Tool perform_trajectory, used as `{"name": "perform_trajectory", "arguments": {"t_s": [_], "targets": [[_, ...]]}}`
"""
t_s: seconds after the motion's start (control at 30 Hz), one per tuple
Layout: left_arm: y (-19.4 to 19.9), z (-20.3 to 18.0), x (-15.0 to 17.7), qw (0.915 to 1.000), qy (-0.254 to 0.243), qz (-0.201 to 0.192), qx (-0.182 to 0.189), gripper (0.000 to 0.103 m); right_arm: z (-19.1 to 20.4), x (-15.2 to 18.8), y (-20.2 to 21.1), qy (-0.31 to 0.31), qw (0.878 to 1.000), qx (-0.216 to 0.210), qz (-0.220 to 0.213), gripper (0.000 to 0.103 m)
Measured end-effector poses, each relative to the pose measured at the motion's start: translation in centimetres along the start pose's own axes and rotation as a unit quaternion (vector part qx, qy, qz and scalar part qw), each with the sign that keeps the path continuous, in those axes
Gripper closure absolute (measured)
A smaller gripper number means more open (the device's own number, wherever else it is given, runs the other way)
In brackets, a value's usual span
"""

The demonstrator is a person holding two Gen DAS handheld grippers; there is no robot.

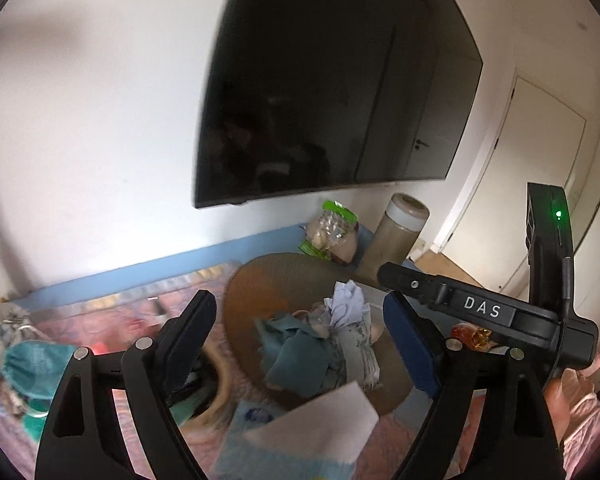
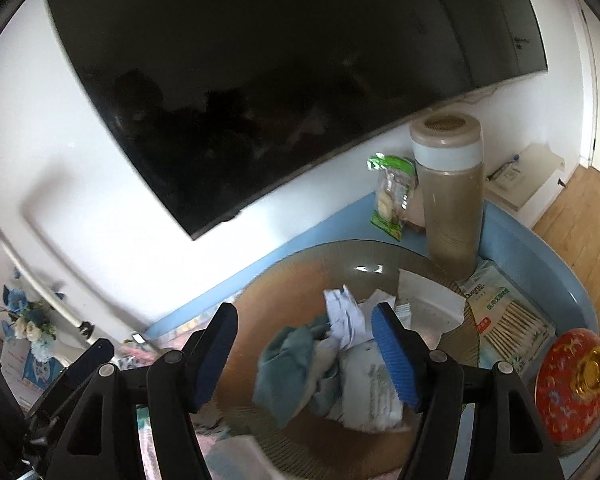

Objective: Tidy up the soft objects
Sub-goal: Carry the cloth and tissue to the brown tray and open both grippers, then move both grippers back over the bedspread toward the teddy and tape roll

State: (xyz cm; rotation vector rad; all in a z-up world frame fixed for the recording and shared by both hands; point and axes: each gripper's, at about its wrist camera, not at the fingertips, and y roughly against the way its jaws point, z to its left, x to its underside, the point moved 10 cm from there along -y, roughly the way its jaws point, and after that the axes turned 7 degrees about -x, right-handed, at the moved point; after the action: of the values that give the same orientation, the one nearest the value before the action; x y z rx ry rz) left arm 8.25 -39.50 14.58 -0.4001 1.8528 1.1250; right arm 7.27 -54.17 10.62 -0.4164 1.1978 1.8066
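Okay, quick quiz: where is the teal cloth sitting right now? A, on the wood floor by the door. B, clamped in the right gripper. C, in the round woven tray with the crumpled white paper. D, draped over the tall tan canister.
C: the teal cloth lies in the round woven tray beside the crumpled white paper, and the right gripper hangs open above the pile, its pads not pressing on anything.

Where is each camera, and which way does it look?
Left wrist: sits on the left tongs, looking down at the round brown tray; the right tongs and a hand show.
Right wrist: sits on the right tongs, looking down at the same tray.
Both share: the cloth pile, the dark TV and the tall jar.
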Motion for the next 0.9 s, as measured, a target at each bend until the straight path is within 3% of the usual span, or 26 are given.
{"name": "perform_trajectory", "arguments": {"t_s": [0.3,0.43,0.57,0.73,0.9], "targets": [[9.7,5.3,0.4,0.9970,-0.002,-0.047,-0.062,0.018,7.1,2.3,4.0,0.046,0.998,-0.031,-0.010,0.035],[14.1,9.5,1.8,0.9934,0.011,-0.057,-0.099,0.012,10.7,4.4,4.9,0.073,0.996,-0.049,-0.005,0.033],[17.3,14.0,4.0,0.9880,0.022,-0.058,-0.141,0.012,15.0,8.1,5.1,0.111,0.991,-0.074,0.008,0.023],[19.8,19.7,7.9,0.9774,0.038,-0.040,-0.204,0.012,20.1,13.6,3.6,0.160,0.981,-0.104,0.047,0.023],[19.6,24.2,12.1,0.9666,0.048,-0.009,-0.252,0.012,23.4,19.2,0.1,0.192,0.970,-0.114,0.097,0.022]]}}
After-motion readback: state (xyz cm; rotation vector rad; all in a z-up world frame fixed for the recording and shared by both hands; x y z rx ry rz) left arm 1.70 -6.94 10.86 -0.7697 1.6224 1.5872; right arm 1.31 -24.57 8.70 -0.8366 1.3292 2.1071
